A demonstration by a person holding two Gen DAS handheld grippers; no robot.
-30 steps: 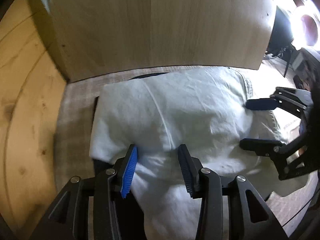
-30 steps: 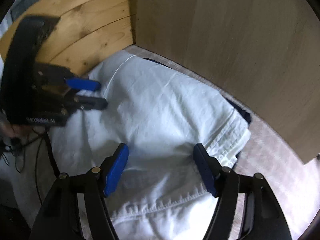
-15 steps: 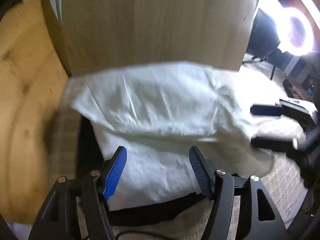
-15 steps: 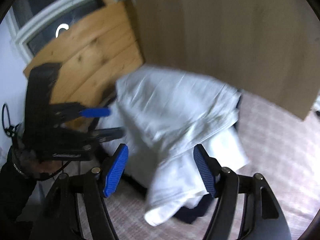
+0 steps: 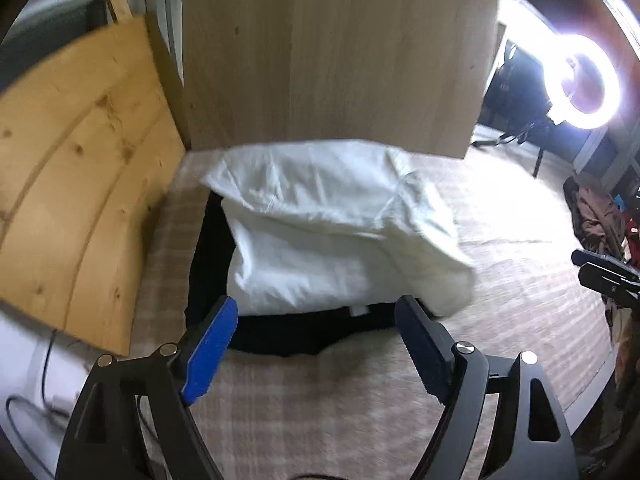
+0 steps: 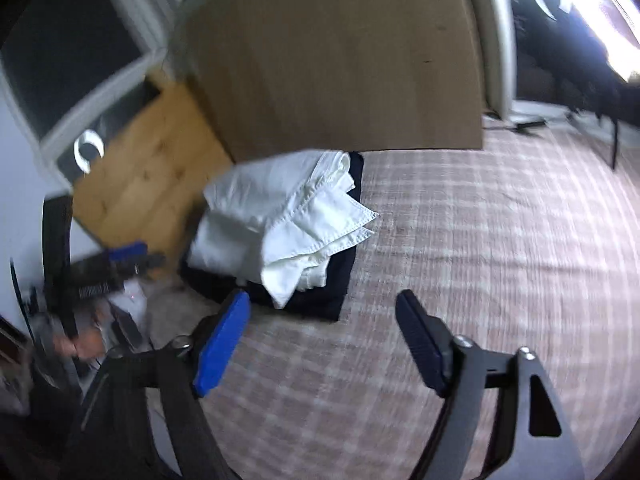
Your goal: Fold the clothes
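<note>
Both hand-held grippers (image 5: 316, 344) (image 6: 322, 340) released the white garment (image 5: 328, 232), opening, pulled back.

A checked rug (image 5: 500, 216) covers the floor; a wooden cabinet (image 5: 332, 52) stands at top centre, a ring light (image 5: 582, 80) glowing upper right.

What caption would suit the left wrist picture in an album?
Left tongs opening, nothing between them, above a folded white garment stacked on dark clothing.
</note>
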